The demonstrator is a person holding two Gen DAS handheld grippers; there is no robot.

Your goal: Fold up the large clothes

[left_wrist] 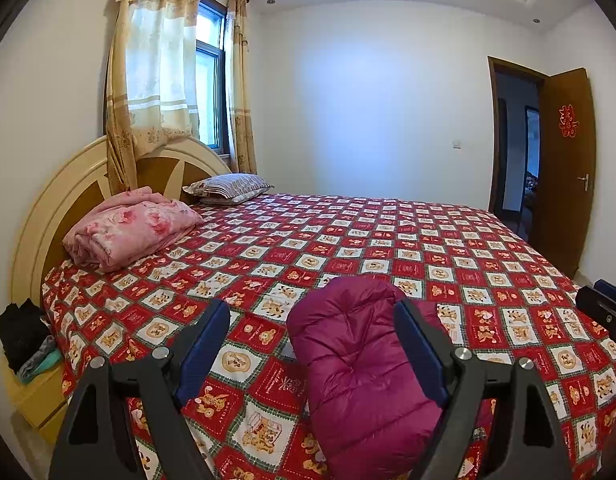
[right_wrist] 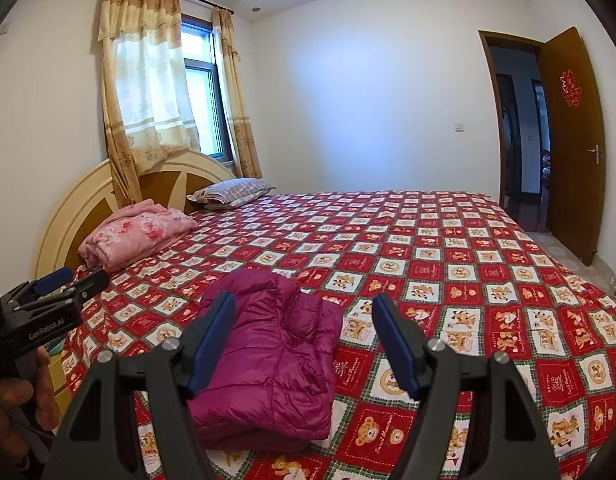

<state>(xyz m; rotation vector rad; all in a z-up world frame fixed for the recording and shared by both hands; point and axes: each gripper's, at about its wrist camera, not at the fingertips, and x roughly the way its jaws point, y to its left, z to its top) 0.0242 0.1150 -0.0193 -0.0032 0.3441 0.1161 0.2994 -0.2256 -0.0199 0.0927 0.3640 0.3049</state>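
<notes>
Puffy magenta down jacket (right_wrist: 268, 352) folded on bedspread (right_wrist: 467, 264): light, slippery, springy; best pinched at thick folded edge. Left gripper (left_wrist: 311, 344), right gripper (right_wrist: 304, 332) both spread wide, empty.

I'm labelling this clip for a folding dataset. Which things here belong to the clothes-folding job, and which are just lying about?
Part of the job:
- folded magenta quilted puffer jacket, on the bed
- left gripper, open
- right gripper, open

Just lying about:
- pink floral folded blanket
- striped pillow
- red teddy-bear patterned bedspread
- dark clothes pile on the nightstand
</notes>
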